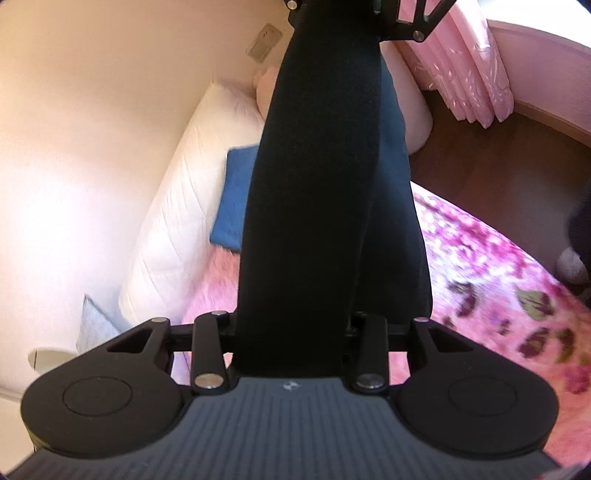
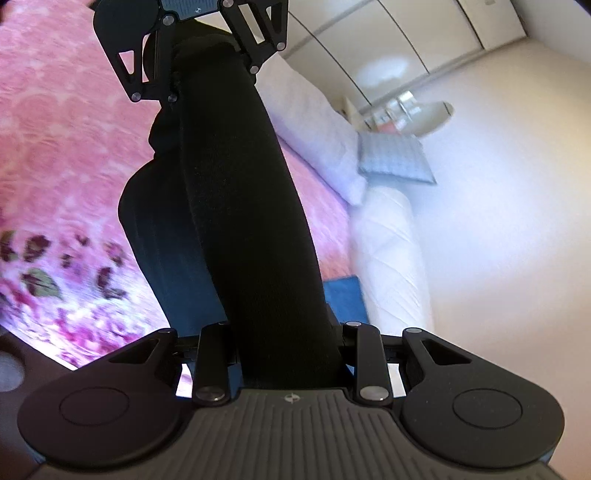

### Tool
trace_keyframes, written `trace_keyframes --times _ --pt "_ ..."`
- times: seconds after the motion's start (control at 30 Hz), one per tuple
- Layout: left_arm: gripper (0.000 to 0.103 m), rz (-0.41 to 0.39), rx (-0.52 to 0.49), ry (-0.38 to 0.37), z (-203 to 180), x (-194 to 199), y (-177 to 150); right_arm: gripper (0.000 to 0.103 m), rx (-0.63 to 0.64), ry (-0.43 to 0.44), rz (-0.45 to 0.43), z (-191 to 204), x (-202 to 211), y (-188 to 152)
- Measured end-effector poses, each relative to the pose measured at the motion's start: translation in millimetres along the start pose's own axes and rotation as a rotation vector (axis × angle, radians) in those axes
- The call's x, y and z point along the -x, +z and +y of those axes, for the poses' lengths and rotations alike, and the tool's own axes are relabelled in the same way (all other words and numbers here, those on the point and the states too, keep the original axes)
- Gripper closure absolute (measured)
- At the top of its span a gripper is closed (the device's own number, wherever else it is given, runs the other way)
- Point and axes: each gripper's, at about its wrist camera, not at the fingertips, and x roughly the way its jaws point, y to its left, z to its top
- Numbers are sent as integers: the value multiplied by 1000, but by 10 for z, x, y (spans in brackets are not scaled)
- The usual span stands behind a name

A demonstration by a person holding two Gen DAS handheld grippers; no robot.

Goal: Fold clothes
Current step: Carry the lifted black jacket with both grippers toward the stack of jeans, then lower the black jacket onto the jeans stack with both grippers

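A black garment [image 1: 317, 206] hangs stretched between my two grippers above the bed. In the left wrist view it runs from my left gripper [image 1: 291, 354], which is shut on one end, up to the right gripper [image 1: 369, 14] at the top edge. In the right wrist view the same black garment [image 2: 240, 206] runs from my right gripper [image 2: 291, 358], shut on it, up to the left gripper [image 2: 199, 66]. The fingertips of both are hidden by the cloth. A looser fold of the garment [image 2: 162, 236] sags to one side.
A pink floral bedspread [image 1: 498, 295] covers the bed below. A folded blue cloth [image 1: 236, 199] lies on it next to a white quilted bolster [image 1: 177, 229] and pillow [image 2: 314, 118]. Pink curtains [image 1: 465, 74], wooden floor [image 1: 498, 162] and a grey cushion [image 2: 395, 158] are nearby.
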Motion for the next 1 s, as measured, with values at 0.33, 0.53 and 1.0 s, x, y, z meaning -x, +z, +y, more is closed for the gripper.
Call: trace_keyframes --times 0.33,0.53,1.0 --pt "67 -62 -72 -6 830 -1277 464 74 -55 -41 93 -684 -777 -431" --pt "67 -3 -13 34 1807 -2577 842 74 -32 -58 44 -1651 -1938 -971" --pt "61 104 74 71 1513 -5569 812 70 12 -215 -52 -2346 -4743 -2200"
